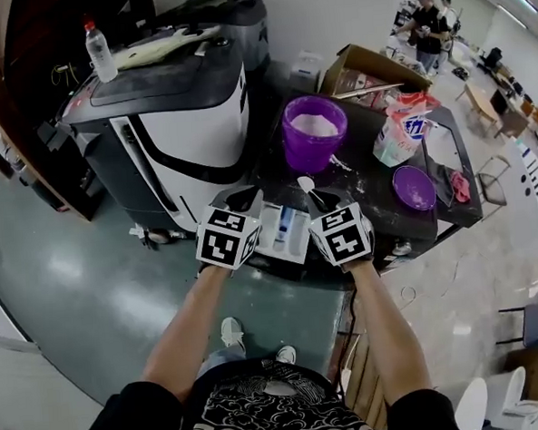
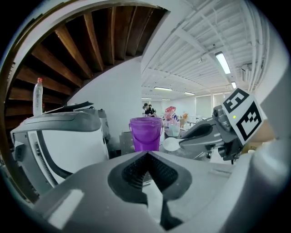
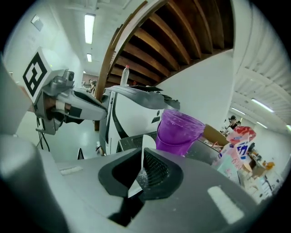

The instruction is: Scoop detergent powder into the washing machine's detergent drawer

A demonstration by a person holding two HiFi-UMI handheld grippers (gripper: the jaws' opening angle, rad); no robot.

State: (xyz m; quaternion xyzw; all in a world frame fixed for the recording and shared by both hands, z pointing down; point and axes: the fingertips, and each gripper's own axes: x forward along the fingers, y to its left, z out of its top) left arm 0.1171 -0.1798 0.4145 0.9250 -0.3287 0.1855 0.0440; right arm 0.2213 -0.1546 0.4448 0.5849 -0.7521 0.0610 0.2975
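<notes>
**A thin grip may spill the powder**

The left gripper (image 1: 239,202), its jaws closed on nothing, hovers just left of the pulled-out detergent drawer (image 1: 284,231). On the drawer's right side, the right gripper (image 1: 323,200) pinches the thin handle of the white scoop (image 1: 305,184), which points toward the purple bucket (image 1: 314,134) of powder. With so narrow a hold, the scoop could twist and scatter powder outside the drawer.

My left gripper (image 1: 243,200) and right gripper (image 1: 321,199): matt grey plastic shells, black ribbed pads (image 2: 135,171). Scoop (image 1: 305,184) in my right jaws: smooth white plastic. Bucket (image 1: 314,129), far: glossy translucent purple plastic. Washing machine (image 1: 186,124), left: glossy white and dark grey plastic panels. Box (image 1: 364,67), far right: plain brown cardboard. Floor (image 1: 101,292): polished green, reflective.
</notes>
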